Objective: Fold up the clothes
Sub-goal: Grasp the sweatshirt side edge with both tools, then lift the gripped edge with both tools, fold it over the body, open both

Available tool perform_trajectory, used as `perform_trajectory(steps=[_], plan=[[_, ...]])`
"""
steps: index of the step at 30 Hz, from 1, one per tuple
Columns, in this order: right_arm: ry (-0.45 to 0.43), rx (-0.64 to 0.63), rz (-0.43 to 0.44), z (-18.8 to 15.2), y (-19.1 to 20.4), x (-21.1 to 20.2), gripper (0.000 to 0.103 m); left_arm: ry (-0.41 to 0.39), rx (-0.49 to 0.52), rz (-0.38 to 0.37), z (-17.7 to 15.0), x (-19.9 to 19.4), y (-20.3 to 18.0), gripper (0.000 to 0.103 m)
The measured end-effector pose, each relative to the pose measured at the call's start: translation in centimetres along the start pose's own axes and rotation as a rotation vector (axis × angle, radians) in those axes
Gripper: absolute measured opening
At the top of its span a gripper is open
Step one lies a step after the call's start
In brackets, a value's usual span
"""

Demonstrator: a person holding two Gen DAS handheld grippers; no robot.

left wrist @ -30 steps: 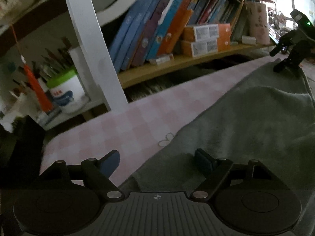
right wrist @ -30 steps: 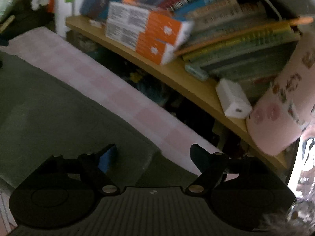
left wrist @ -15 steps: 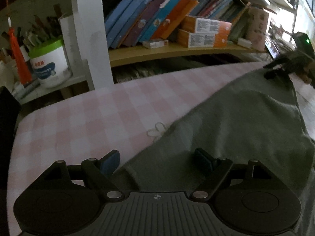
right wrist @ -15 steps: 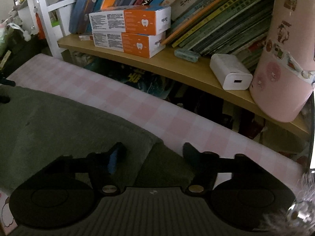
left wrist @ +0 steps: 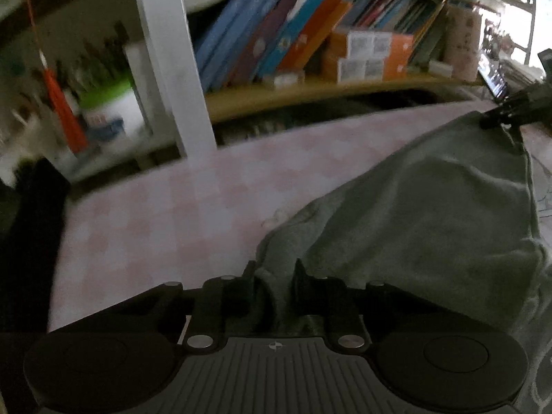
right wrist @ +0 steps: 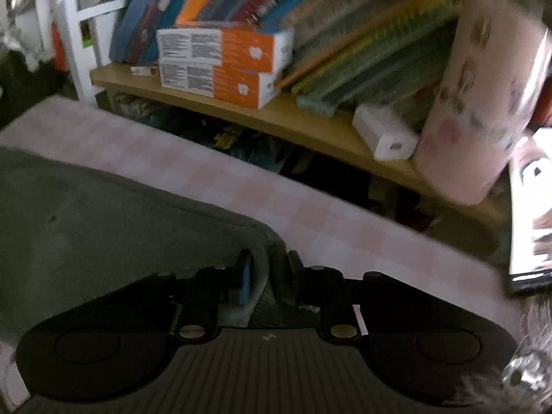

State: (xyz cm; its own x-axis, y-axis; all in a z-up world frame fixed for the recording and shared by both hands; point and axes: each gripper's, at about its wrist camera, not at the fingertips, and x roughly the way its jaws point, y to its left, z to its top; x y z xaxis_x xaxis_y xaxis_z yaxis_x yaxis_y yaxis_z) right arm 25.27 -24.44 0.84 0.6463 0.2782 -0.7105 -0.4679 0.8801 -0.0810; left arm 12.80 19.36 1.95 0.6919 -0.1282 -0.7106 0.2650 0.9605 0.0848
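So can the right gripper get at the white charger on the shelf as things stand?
Probably not freely: the right gripper is closing on the grey garment's corner, so it's occupied. Otherwise the white charger sits exposed at the wooden shelf's front edge.

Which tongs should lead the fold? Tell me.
Neither clearly: left tongs and right tongs are each closing on a corner of the grey-green cloth garment, so probably lift both together.

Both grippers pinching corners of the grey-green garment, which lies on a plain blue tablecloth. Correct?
Not quite: the tablecloth is pink-and-white checked, as the left wrist view shows. The left gripper and right gripper are closing on corners of the grey-green garment.
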Motion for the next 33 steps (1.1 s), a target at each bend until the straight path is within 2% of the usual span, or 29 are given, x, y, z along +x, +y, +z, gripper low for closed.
perform_trajectory(steps=[3, 8, 12, 17, 21, 28, 30, 33], plan=[[-0.077, -0.035, -0.068, -0.9, 1.4, -3.4, 0.017, -0.07, 0.003, 0.031, -0.2, -2.8, -0.9, 0.017], [-0.178, -0.083, -0.108, -3.5, 3.2, -10.4, 0.015, -0.156, 0.051, 0.053, -1.2, -7.5, -3.3, 0.017], [-0.251, -0.146, -0.138, -6.9, 5.5, -16.3, 0.014, -0.212, 0.109, 0.059, -3.1, -10.9, -5.6, 0.017], [-0.319, -0.216, -0.159, -12.2, 8.9, -22.8, 0.014, -0.275, 0.098, 0.045, -6.4, -14.8, -7.7, 0.017], [-0.333, -0.229, -0.164, -16.3, 11.0, -26.3, 0.015, -0.318, 0.086, 0.037, -9.0, -17.1, -9.1, 0.018], [-0.302, -0.211, -0.139, -22.2, 14.3, -29.2, 0.018, -0.293, 0.083, 0.036, -13.4, -18.9, -11.0, 0.023], [-0.283, -0.208, -0.134, -23.7, 15.2, -29.5, 0.02, -0.286, 0.068, 0.029, -14.8, -19.2, -11.3, 0.025], [-0.238, -0.178, -0.128, -26.0, 16.2, -29.8, 0.024, -0.291, 0.027, 0.025, -17.2, -20.0, -11.8, 0.034]])
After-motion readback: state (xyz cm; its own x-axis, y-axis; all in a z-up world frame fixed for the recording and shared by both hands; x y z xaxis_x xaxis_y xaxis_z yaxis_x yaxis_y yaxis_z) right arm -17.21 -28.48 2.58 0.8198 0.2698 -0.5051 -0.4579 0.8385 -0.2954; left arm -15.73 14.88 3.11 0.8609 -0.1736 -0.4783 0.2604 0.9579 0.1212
